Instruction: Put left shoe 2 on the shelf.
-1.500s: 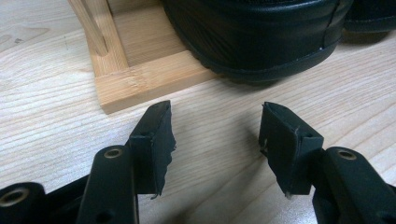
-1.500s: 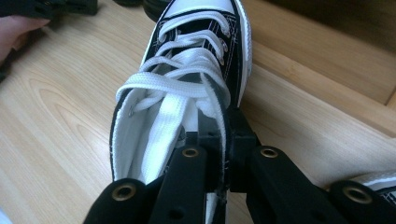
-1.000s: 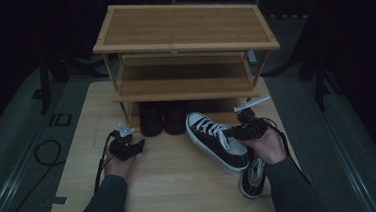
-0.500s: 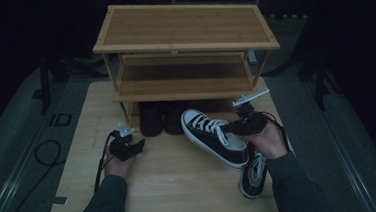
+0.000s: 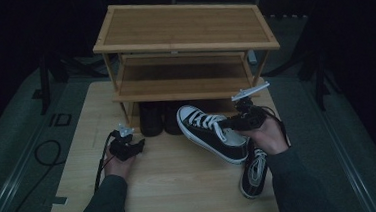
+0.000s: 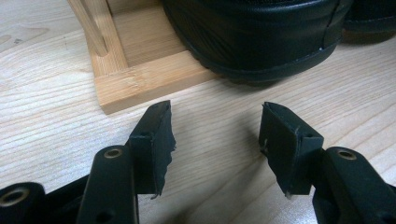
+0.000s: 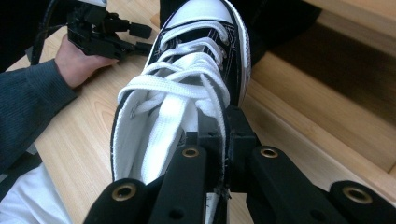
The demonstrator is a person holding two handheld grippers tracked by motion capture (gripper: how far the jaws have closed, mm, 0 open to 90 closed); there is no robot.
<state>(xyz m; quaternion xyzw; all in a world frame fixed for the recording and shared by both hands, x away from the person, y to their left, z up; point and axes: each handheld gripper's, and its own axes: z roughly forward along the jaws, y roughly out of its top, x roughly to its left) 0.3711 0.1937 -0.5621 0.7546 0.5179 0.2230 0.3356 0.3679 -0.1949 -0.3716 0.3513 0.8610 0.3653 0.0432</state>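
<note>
my right gripper (image 7: pixel 219 140) is closed on the side wall of the black-and-white sneaker (image 5: pixel 212 132), one jaw inside the collar against the white lining, the other outside on the black canvas; the grip sits near the top eyelets, beside the tongue. in the high view the right gripper (image 5: pixel 238 122) holds the shoe tilted, toe cap raised and pointing away from me toward the wooden rack (image 5: pixel 184 51), heel end low over the table (image 5: pixel 171 187). the sneaker's long axis runs from my right hand diagonally up and left toward the rack's bottom opening.

my left gripper (image 6: pixel 217 135) rests on the table with jaws standing apart and nothing between them; just ahead of them are the rack's corner foot (image 6: pixel 140 81) and the heel of a black shoe (image 6: pixel 261 37) parked under the lowest shelf. in the high view the left gripper (image 5: pixel 124 146) lies well left of the sneaker.

a second sneaker (image 5: pixel 253 171) lies on the table beside my right forearm.

judgement: the right hand alone carries the load. the free space lies right of the pair of black shoes (image 5: pixel 158 119), so the toe, already aimed at the rack, wants a forward push along its own axis, keeping clear of that pair.
</note>
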